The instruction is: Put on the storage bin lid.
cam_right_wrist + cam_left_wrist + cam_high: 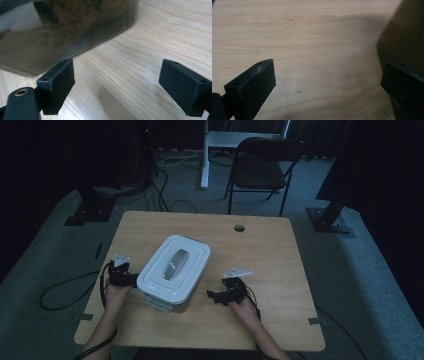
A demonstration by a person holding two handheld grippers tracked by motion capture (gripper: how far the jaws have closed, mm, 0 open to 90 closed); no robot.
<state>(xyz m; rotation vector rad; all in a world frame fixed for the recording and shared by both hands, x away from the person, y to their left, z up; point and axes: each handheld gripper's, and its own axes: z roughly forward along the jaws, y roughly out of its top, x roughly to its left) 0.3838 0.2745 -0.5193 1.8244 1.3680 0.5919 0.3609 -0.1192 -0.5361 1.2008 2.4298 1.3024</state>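
Wooden table [260,255] bears lidded box [174,269]; left gripper [131,279] and right gripper [212,295] flank it, jaws spread

A dim lab or recording studio, by the look of it: black curtains [45,150] hang all round, cables [155,190] trail over grey carpet [350,270], metal stand feet [330,222] (bolted plates) flank the wooden desk [260,245], and a folding chair [262,167] waits beyond its far edge.
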